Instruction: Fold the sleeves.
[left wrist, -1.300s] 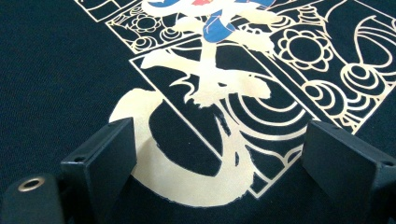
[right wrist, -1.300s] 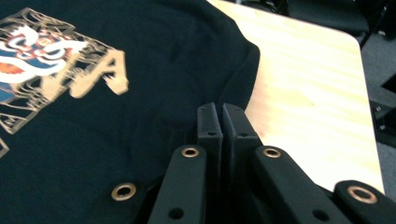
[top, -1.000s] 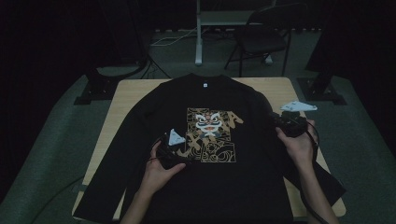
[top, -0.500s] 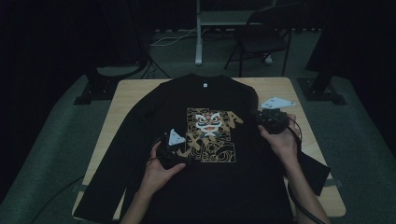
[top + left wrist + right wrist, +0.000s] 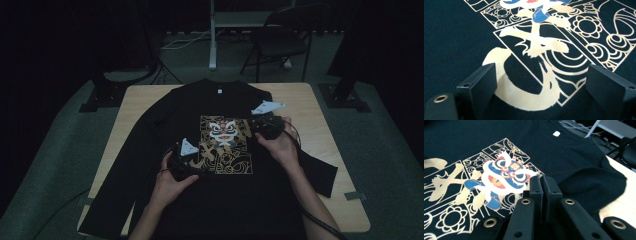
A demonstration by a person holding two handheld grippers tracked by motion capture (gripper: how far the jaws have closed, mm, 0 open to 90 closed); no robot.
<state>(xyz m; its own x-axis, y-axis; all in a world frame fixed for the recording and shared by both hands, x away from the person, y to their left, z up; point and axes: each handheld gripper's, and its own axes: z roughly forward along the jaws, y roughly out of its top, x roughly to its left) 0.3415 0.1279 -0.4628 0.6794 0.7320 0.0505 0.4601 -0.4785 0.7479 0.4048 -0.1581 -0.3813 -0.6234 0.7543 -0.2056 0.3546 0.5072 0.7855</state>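
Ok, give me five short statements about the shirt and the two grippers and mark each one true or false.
1. The black shirt lies front up, its print showing. True.
2. The left gripper has its jaws clamped tight together. False: in the left gripper view they stand wide apart over the gold part of the print.
3. The right gripper has its jaws closed. True: in the right gripper view they meet; whether cloth is pinched between them cannot be told.
4. The shirt hangs on the chair. False: it is spread on the wooden table.
5. The print shows a plain red circle. False: it shows a blue and white lion-like face in gold ornament.
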